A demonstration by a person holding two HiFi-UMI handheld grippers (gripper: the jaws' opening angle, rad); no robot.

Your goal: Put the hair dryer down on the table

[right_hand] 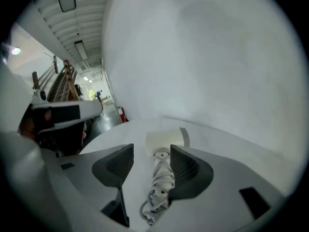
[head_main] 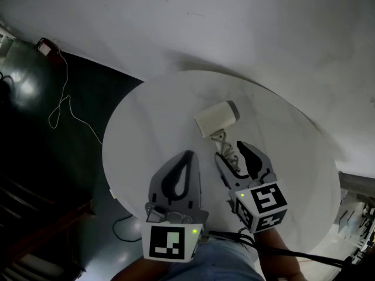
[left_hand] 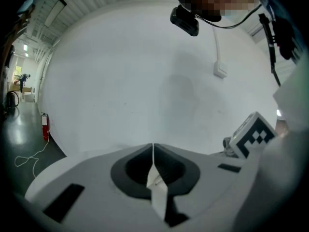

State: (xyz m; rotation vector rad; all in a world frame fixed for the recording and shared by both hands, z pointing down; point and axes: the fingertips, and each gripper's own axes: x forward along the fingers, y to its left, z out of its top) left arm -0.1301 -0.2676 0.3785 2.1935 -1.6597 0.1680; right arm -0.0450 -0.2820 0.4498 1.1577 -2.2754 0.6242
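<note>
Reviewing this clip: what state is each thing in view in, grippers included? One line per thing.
hair dryer: lying on its side on the round table, handle toward the person.
cord: wound around the hair dryer's handle.
right gripper: open, one jaw on each side of the handle, not clamping it.
left gripper: shut, nothing between its jaws.
</note>
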